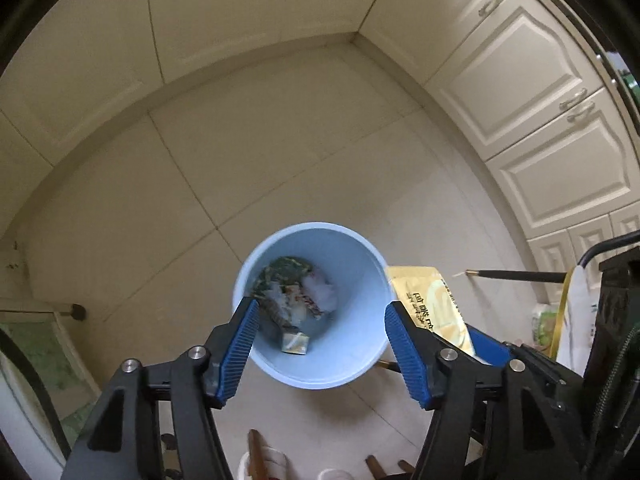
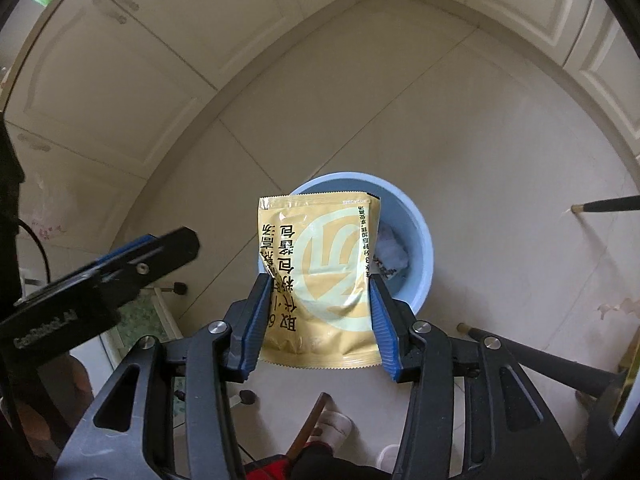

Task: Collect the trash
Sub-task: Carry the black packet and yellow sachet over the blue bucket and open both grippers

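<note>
A light blue bin (image 1: pixel 320 380) stands on the tiled floor with several wrappers and crumpled white paper (image 1: pixel 292 296) at its bottom. My left gripper (image 1: pixel 322 306) hangs over the bin's mouth, open, with nothing between its blue pads. My right gripper (image 2: pixel 319 280) is shut on a yellow sachet with printed characters (image 2: pixel 320 264), which stands upright between the pads and hides the near half of the bin (image 2: pixel 424 248). In the left wrist view the sachet (image 1: pixel 432 300) shows just right of the bin's rim. A finger of the left gripper (image 2: pixel 160 252) shows at the left of the right wrist view.
White cabinet doors (image 1: pixel 540 80) run along the right and back walls. Dark chair legs (image 2: pixel 532 360) and a thin black rod (image 1: pixel 520 276) stand right of the bin. A person's light slippers (image 2: pixel 332 424) are below the grippers. A glass-topped stand (image 1: pixel 48 352) sits at the left.
</note>
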{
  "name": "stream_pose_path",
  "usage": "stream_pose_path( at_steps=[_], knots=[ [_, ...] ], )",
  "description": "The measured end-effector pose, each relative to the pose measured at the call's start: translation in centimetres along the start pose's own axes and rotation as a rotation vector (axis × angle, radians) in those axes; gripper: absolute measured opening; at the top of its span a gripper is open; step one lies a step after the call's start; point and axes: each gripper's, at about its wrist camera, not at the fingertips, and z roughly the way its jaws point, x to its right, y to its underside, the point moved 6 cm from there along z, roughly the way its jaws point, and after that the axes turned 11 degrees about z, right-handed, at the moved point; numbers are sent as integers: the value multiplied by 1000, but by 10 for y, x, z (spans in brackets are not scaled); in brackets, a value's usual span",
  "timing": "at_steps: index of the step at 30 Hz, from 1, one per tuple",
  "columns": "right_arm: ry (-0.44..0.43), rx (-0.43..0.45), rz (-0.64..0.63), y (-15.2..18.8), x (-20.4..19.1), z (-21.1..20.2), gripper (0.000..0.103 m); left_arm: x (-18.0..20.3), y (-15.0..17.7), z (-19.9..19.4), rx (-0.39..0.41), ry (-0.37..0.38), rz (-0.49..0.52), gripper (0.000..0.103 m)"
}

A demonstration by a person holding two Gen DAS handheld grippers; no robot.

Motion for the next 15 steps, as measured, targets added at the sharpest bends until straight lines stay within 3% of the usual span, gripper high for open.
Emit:
stream_pose_path(
  at_steps=[3, 8, 13, 15],
  knots=[
    [5, 22, 2, -15, -1, -3, 62, 8, 9, -12, 17, -11, -1, 62],
    [-2, 82, -33, -20, -2, -27, 68, 24, 17, -35, 65, 3, -21, 62],
    [47, 150, -58, -18, -3, -58, 97, 36, 37, -76, 98, -14, -17, 67],
    [85, 177, -71, -15, -8, -75, 100, 40, 41, -91, 102, -12, -17, 67]
  ],
)
